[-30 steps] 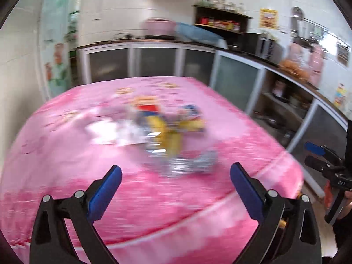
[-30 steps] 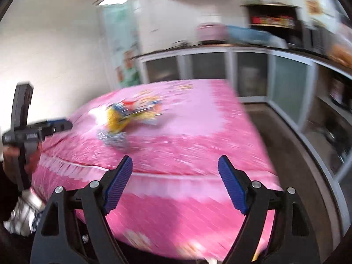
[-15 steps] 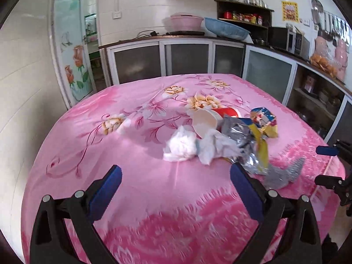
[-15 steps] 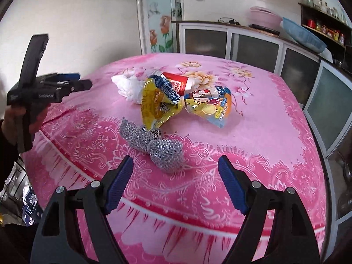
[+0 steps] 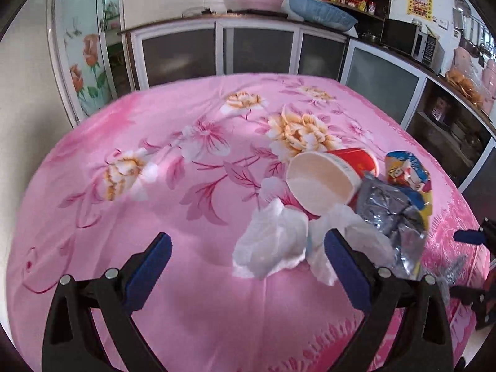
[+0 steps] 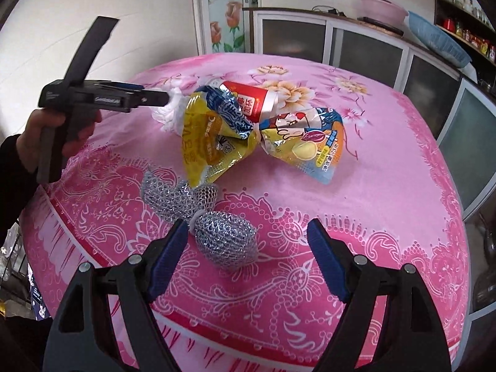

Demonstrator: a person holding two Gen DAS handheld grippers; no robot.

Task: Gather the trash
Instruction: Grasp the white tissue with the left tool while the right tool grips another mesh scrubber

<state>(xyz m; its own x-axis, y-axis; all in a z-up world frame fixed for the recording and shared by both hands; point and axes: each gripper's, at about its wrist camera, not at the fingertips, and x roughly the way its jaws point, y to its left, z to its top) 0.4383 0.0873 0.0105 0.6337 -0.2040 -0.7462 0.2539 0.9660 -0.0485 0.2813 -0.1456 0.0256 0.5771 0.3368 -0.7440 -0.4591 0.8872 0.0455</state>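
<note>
1. Now, left wrist view: the left gripper (image 5: 246,274) has come in over the pink tablecloth (image 5: 130,217), and the blurred pile of a second ago is sharp and much closer. Jaws stand wide, nothing held. The crumpled white tissue (image 5: 272,245) lies between the blue pads, nearer the right one, not pinched. Just beyond it a paper cup (image 5: 322,179) lies on its side, mouth towards the camera, with a silver wrapper (image 5: 390,214) to its right.

2. Right wrist view: the right gripper (image 6: 248,255) has closed in too, from the table's edge to just over the steel scourer (image 6: 224,240), which sits between its pads but untouched. Its jaws have just narrowed a little, though they are wide apart and empty. The yellow snack bag (image 6: 207,148) and cartoon packet (image 6: 310,145) lie further off, touching; the left gripper (image 6: 155,96) shows at far left beside the tissue.

3. Meaning: both tools look lined up for first picks, tissue and scourer; nothing collected yet, no bin visible.
</note>
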